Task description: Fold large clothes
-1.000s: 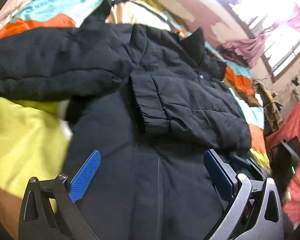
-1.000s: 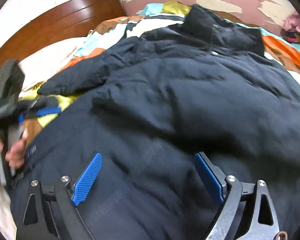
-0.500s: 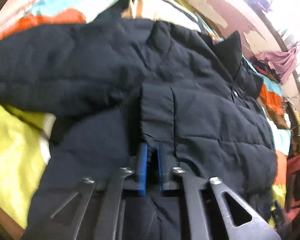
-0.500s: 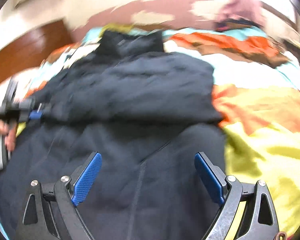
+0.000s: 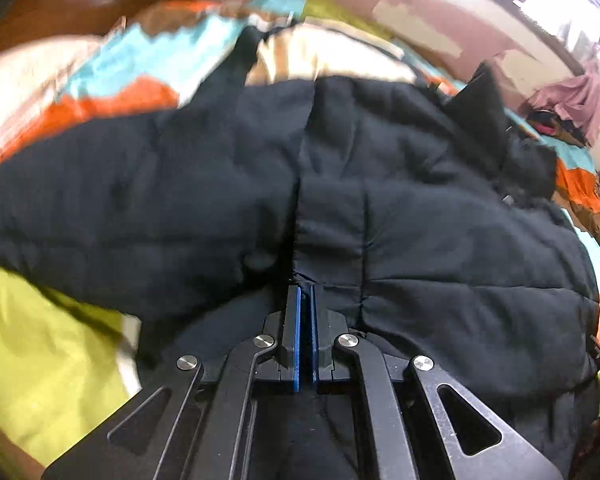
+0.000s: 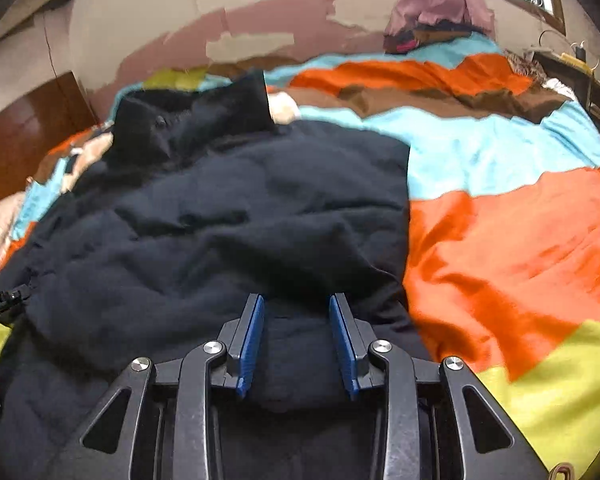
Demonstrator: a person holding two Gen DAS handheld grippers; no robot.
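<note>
jacket point(image 5: 420, 208), dark and puffy, lies spread across my bed's patchwork quilt point(image 6: 500, 240), collar toward the peeling wall point(image 6: 240, 28). my left gripper point(image 5: 305, 292) is pinched tight on the cuff edge of the sleeve folded over the chest. my right gripper point(image 6: 296, 312) has just been closing; its blue pads point(image 6: 252, 336) now squeeze a thick fold of the jacket near its right-hand side edge. both point down at the fabric.
</note>
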